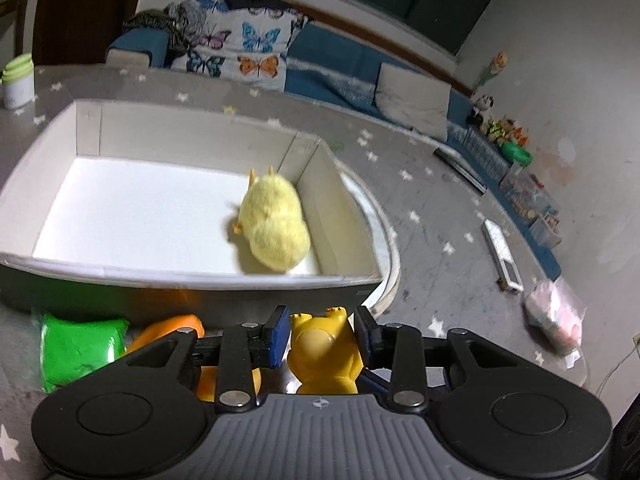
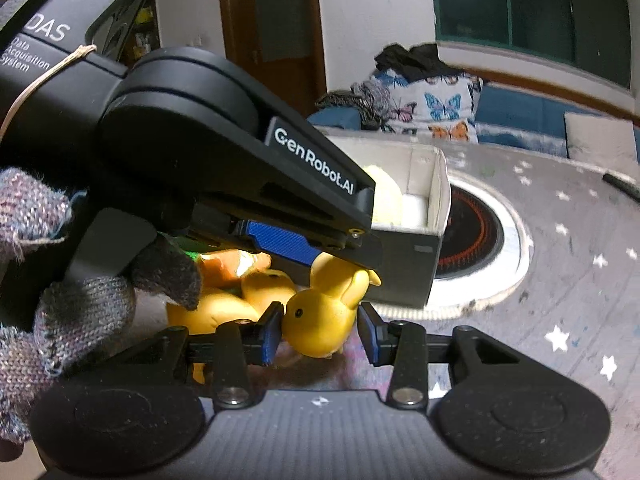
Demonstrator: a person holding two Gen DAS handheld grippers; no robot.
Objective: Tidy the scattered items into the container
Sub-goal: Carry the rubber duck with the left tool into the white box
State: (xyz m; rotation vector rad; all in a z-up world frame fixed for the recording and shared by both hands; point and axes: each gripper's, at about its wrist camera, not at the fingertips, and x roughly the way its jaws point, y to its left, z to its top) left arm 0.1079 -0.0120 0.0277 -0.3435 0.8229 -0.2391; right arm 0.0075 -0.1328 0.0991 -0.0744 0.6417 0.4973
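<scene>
1. Grey worktop (image 1: 440,216) with little white stars printed all over it, and behind it a blue sofa (image 1: 344,60) piled with a butterfly-print cushion (image 1: 244,48) and dark clothes.
2. Readable text, all on the left claw body as seen from the right wrist camera: "GenRobot.AI" in white on the black arm, plus "DAS Data Acquisition System" on the grey housing further back. A gloved hand (image 2: 52,292) in fuzzy grey-purple knit grips it.
3. Container is a shallow rectangular box (image 1: 192,276), white cardboard-looking inside, dark grey outside. A fluffy yellow plush chick (image 1: 274,224) lies in its right end.
4. Left claw (image 1: 322,336): blue textured pads sit either side of a smooth, glossy yellow duck toy (image 1: 322,354) just outside the box's near wall. There's a thin gap on the right pad, so I can't tell if it's actually gripping.
5. Right claw (image 2: 320,332) is open about as wide as the same duck's head, with its left pad touching the head and its right pad a bit off.
6. Next to the duck: a green squishy bag (image 1: 80,348) and something orange (image 1: 168,330), also outside the box.
</scene>
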